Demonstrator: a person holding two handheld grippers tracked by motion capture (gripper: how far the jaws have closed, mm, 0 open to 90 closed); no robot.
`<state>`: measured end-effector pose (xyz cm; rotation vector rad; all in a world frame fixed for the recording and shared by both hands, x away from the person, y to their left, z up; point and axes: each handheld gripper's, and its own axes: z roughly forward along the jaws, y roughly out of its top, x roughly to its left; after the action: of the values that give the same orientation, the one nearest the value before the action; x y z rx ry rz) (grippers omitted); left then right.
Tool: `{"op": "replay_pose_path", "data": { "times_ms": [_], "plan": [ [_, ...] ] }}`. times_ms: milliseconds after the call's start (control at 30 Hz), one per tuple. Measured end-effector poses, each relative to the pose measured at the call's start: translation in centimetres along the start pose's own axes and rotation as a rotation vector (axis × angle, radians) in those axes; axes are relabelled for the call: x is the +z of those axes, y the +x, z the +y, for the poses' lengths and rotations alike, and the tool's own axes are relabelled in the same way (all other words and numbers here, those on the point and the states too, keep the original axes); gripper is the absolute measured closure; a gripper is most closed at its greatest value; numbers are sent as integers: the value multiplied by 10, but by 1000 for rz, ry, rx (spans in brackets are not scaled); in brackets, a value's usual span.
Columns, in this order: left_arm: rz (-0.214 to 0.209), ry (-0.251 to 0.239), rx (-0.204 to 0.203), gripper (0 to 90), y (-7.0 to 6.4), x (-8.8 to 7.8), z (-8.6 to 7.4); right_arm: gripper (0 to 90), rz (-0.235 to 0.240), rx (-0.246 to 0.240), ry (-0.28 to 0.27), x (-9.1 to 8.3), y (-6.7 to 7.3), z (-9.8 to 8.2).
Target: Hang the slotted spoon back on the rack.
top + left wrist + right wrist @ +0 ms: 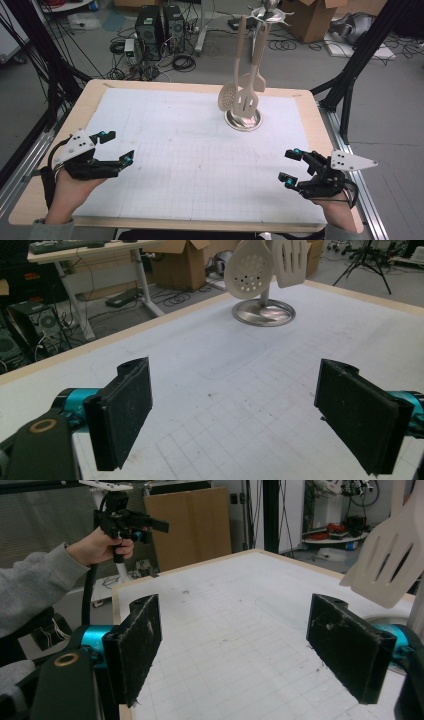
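Observation:
A metal utensil stand (243, 121) rises from the far right-centre of the white gridded mat (190, 160). A beige perforated skimmer (228, 96) and a beige slotted spatula (248, 98) hang from its top hooks. My left gripper (116, 146) is held low over the mat's near left edge, open and holding nothing. My right gripper (291, 167) is at the near right, open and holding nothing too. In the left gripper view its gripper (235, 415) faces the stand base (263, 312) and skimmer (248, 269). In the right gripper view its gripper (240, 650) sits below the spatula (387, 562).
The wooden table edge (60, 150) borders the mat. Black frame struts (350, 75) stand off both far corners. Computer towers (160, 25), cables and cardboard boxes (312, 17) lie on the floor beyond. The other hand and gripper (127, 525) show far across the right gripper view.

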<state>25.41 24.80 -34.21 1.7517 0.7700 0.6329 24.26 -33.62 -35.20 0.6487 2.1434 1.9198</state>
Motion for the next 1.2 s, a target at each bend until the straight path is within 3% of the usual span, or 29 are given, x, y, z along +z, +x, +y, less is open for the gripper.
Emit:
{"op": "replay_pose_path", "data": {
  "times_ms": [433, 667, 700, 733, 800, 933, 1200],
  "plan": [
    [44, 0, -24, 159, 7, -15, -17, 211, -11, 7, 9, 2, -2, -2],
    [84, -1, -73, 160, 9, -13, -25, 211, -9, 2, 40, 11, -4, -5],
    [84, -1, -73, 159, 9, -13, -25, 211, -4, 12, 41, 12, -4, -5],
    [73, 22, -47, 160, 6, -11, -24, 211, 0, 8, 40, 12, -4, -5],
    [78, 14, -48, 160, 5, -12, -24, 211, 0, 11, 36, 12, -3, -4],
    [87, 23, -30, 160, 0, -13, -27, 211, -23, 3, 34, 11, -3, -4],
    [76, 1, -54, 160, 9, -25, -34, 211, -86, -23, -5, 9, -1, -1]
  ]
}}
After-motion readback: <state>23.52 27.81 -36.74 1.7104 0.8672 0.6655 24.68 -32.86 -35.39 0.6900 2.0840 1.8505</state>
